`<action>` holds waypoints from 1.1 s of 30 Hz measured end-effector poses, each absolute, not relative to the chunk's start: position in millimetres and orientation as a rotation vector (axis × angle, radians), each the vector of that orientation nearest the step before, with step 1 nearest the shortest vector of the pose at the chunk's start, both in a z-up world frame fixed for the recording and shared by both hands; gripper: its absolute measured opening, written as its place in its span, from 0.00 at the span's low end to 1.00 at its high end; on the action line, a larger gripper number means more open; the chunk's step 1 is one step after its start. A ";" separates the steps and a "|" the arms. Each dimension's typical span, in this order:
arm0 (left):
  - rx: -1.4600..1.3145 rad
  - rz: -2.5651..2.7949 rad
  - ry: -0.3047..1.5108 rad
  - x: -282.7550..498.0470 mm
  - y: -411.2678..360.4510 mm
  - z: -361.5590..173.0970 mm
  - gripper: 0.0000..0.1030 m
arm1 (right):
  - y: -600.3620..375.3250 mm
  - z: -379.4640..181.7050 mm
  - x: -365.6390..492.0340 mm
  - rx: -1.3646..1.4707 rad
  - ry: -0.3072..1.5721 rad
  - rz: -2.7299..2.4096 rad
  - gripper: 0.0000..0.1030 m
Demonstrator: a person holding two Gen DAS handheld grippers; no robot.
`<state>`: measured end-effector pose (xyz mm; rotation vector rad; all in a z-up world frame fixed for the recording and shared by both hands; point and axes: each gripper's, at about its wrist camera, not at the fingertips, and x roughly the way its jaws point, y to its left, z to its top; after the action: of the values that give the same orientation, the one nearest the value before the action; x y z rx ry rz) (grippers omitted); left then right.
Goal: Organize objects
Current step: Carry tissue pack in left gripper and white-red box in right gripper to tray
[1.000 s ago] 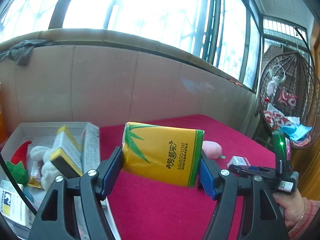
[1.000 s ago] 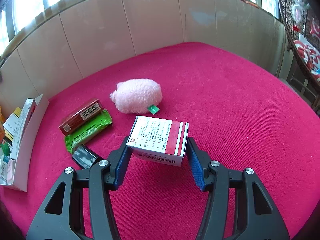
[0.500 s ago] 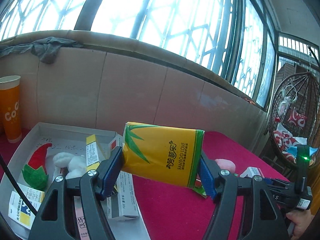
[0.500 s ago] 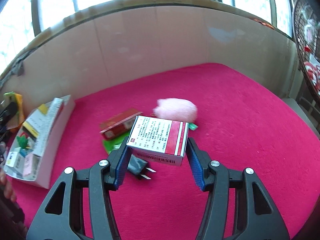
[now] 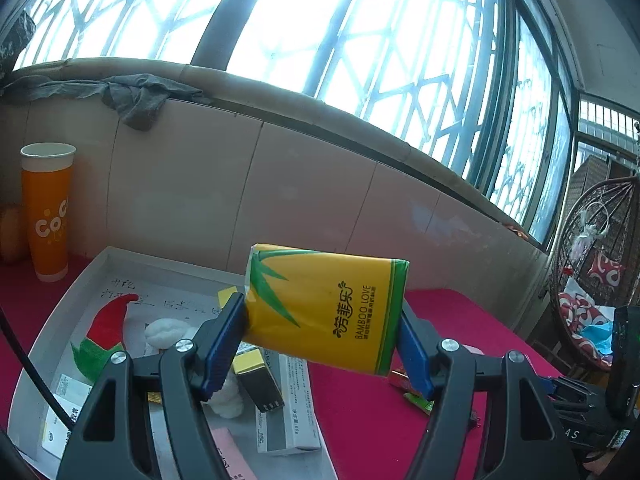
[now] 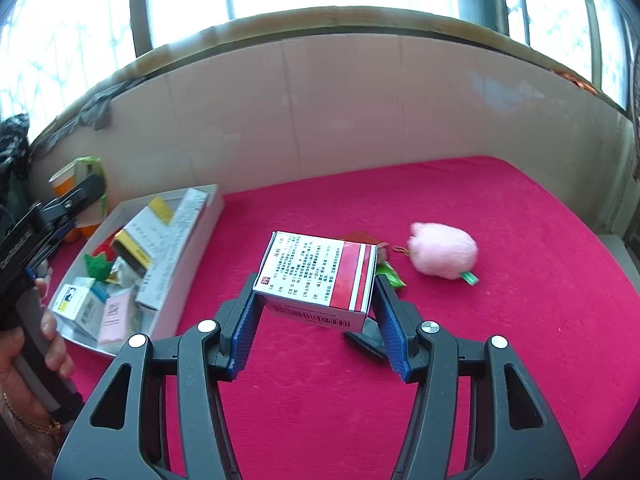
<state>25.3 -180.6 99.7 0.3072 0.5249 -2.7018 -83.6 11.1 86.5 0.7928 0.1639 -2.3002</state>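
We saw tall windows [image 5: 360, 60] with lattice bars behind a pale tiled wall [image 5: 280, 192]. A grey cloth [image 5: 132, 96] lay draped over the ledge along the top of that wall. An orange paper cup [image 5: 47, 212] stood upright on the red cover [image 6: 500, 340], near the wall and just beyond the far left corner of the work area. At the far right hung a wicker swing chair [image 5: 592, 272] holding red patterned cushions [image 5: 580, 312].
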 end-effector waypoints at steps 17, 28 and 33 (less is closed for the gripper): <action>0.281 -2.625 0.662 41.6 -222.9 96.2 0.69 | -39.3 107.7 -56.4 0.710 0.267 -2.210 0.53; 0.280 -2.568 0.750 50.0 -250.3 87.0 0.69 | -74.3 111.5 -38.1 0.690 0.307 -2.120 0.53; 0.271 -2.537 0.802 57.5 -265.2 81.8 0.69 | -93.7 106.9 -24.0 0.682 0.339 -2.067 0.53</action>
<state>57.5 -265.2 81.8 0.2709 0.8021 -2.5372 -24.0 -93.7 106.9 0.6825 0.3391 -2.0672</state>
